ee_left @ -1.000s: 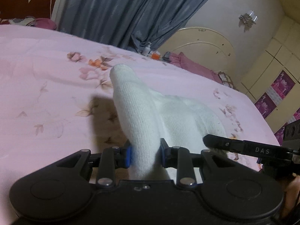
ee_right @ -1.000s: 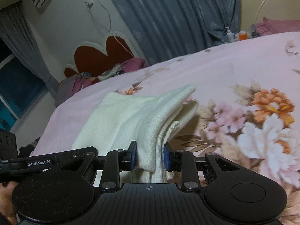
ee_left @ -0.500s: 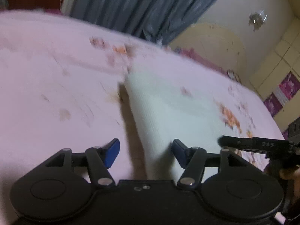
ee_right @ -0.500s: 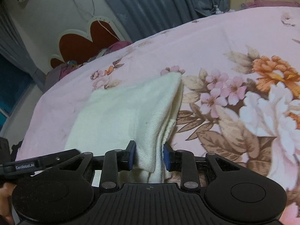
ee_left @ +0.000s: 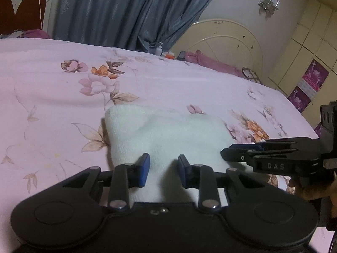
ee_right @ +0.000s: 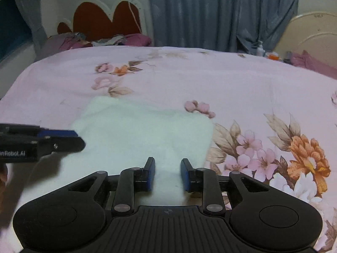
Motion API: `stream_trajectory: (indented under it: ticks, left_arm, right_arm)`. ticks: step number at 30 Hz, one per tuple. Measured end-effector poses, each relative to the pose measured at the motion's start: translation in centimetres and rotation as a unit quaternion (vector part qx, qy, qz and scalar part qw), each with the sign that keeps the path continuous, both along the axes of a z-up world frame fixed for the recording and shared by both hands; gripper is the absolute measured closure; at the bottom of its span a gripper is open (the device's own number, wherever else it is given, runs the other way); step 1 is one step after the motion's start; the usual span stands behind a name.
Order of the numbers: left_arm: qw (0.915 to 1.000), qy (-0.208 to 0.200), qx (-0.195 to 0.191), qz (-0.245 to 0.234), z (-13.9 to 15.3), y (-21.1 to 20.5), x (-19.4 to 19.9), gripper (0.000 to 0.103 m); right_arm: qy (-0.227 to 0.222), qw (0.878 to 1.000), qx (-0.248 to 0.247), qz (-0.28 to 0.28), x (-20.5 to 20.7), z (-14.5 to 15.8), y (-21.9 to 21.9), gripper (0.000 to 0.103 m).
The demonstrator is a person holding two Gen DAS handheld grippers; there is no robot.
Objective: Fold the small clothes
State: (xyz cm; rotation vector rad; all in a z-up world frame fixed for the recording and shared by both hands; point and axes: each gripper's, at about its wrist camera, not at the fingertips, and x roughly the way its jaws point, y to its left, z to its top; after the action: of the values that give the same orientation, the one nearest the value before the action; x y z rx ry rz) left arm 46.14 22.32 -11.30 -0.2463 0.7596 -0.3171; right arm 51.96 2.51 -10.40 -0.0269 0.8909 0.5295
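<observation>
Now that the white cloth [ee_right: 143, 130] lies flat on the pink bed [ee_right: 242, 84], folded over, this fold looks done. The left gripper [ee_left: 163, 169] and right gripper [ee_right: 167, 174] both have their fingers apart, holding nothing. More folding or smoothing may be left.
</observation>
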Motion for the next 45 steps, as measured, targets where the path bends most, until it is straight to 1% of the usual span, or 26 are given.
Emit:
stream_trajectory:
  ticks: [2, 4, 5, 7, 8, 10, 12, 14, 15, 16, 19, 21, 23, 25, 27, 28, 29, 30, 31, 33, 35, 36, 38, 41, 42, 45]
  left_arm:
    - [1.0000, 0.002, 0.002, -0.003, 0.0, 0.0, -0.1, 0.075]
    - [1.0000, 0.002, 0.004, -0.004, 0.2, 0.2, -0.2, 0.075]
    - [1.0000, 0.001, 0.006, -0.003, 0.3, 0.2, -0.3, 0.076]
    - [0.9998, -0.012, 0.014, -0.005, 1.4, 0.0, -1.2, 0.078]
    - [0.9996, -0.023, 0.015, -0.011, 2.0, -0.2, -2.1, 0.080]
    - [0.9990, -0.035, 0.020, -0.018, 2.5, -0.7, -3.6, 0.080]
    - [0.9986, -0.033, 0.032, -0.025, 2.2, -1.3, -4.5, 0.081]
    - [0.9990, -0.017, 0.034, -0.025, 1.2, -1.8, -4.7, 0.082]
    - [0.9991, -0.013, 0.033, -0.022, 0.8, -2.1, -4.8, 0.082]
    - [0.9992, -0.013, 0.032, -0.019, 0.7, -2.3, -5.0, 0.082]
    - [0.9994, -0.015, 0.030, -0.009, 1.5, -2.7, -6.0, 0.082]
    - [0.9987, -0.027, 0.044, -0.007, 2.2, -3.1, -7.4, 0.082]
    - [0.9977, -0.036, 0.057, -0.004, 2.7, -3.5, -9.3, 0.080]
    - [0.9981, -0.034, 0.052, 0.009, 2.6, -3.4, -11.4, 0.080]
    - [0.9985, -0.022, 0.047, 0.014, 2.1, -3.4, -12.8, 0.080]
    - [0.9985, -0.010, 0.052, 0.013, 1.5, -3.6, -13.2, 0.080]
    - [0.9982, 0.001, 0.059, 0.012, 0.9, -3.8, -13.4, 0.080]
    - [0.9979, 0.008, 0.064, 0.012, 0.5, -3.9, -13.3, 0.080]
    - [0.9975, 0.013, 0.068, 0.015, 0.1, -4.0, -13.2, 0.080]
    - [0.9967, 0.014, 0.077, 0.021, 0.3, -4.2, -13.2, 0.080]
    - [0.9959, 0.011, 0.086, 0.025, 1.0, -4.7, -13.6, 0.080]
    - [0.9959, 0.010, 0.087, 0.024, 1.3, -5.0, -14.1, 0.080]
    - [0.9954, 0.005, 0.093, 0.023, 1.6, -5.6, -15.3, 0.080]
    - [0.9956, 0.002, 0.090, 0.027, 1.9, -6.3, -17.2, 0.080]
    - [0.9954, -0.001, 0.092, 0.028, 2.1, -6.6, -17.8, 0.078]
    - [0.9945, -0.009, 0.097, 0.037, 2.8, -7.3, -19.9, 0.068]
  right_arm:
    - [-0.002, 1.000, -0.010, 0.007, 0.1, -0.1, 0.2, 0.077]
    - [0.000, 1.000, -0.009, 0.008, 0.3, -0.2, 0.3, 0.077]
    - [0.002, 1.000, -0.008, 0.006, 0.4, -0.3, 0.3, 0.077]
    - [0.002, 1.000, -0.002, -0.001, 0.2, 0.4, 0.1, 0.077]
    - [-0.006, 1.000, -0.001, -0.005, -0.4, 1.2, -0.2, 0.077]
    - [-0.022, 1.000, 0.007, 0.006, -1.9, 2.4, -0.5, 0.077]
    - [-0.022, 0.999, 0.016, 0.031, -3.6, 2.8, -0.5, 0.077]
    - [-0.028, 0.998, -0.004, 0.061, -5.0, 2.2, 0.0, 0.077]
    - [-0.033, 0.997, -0.030, 0.068, -5.5, 1.5, 0.3, 0.077]
    - [-0.038, 0.996, -0.046, 0.064, -5.7, 1.0, 0.3, 0.077]
    - [-0.037, 0.997, -0.046, 0.047, -6.0, 1.2, -0.2, 0.077]
    - [-0.070, 0.994, -0.063, 0.051, -7.4, 2.2, -0.1, 0.077]
    - [-0.074, 0.994, -0.048, 0.070, -9.1, 2.8, -0.4, 0.077]
    - [-0.078, 0.992, -0.037, 0.093, -11.4, 3.1, -0.6, 0.077]
    - [-0.073, 0.991, -0.033, 0.112, -13.1, 2.8, -0.6, 0.077]
    - [-0.070, 0.989, -0.037, 0.121, -13.8, 2.4, -0.5, 0.077]
    - [-0.068, 0.988, -0.056, 0.126, -14.2, 1.6, -0.3, 0.077]
    - [-0.066, 0.987, -0.090, 0.118, -14.3, 0.5, -0.1, 0.077]
    - [-0.068, 0.985, -0.111, 0.109, -14.2, -0.2, -0.1, 0.077]
    - [-0.061, 0.989, -0.098, 0.091, -14.0, -0.2, -0.6, 0.077]
    - [-0.075, 0.989, -0.096, 0.088, -14.7, 0.9, -0.7, 0.077]
    - [-0.079, 0.989, -0.087, 0.088, -15.1, 1.4, -0.9, 0.077]
    - [-0.071, 0.992, -0.070, 0.079, -15.7, 2.1, -1.4, 0.077]
    - [-0.064, 0.995, -0.051, 0.062, -16.8, 3.0, -2.8, 0.077]
    - [-0.062, 0.996, -0.042, 0.055, -17.3, 3.3, -3.4, 0.077]
    - [-0.060, 0.997, -0.024, 0.038, -19.2, 4.5, -5.0, 0.077]
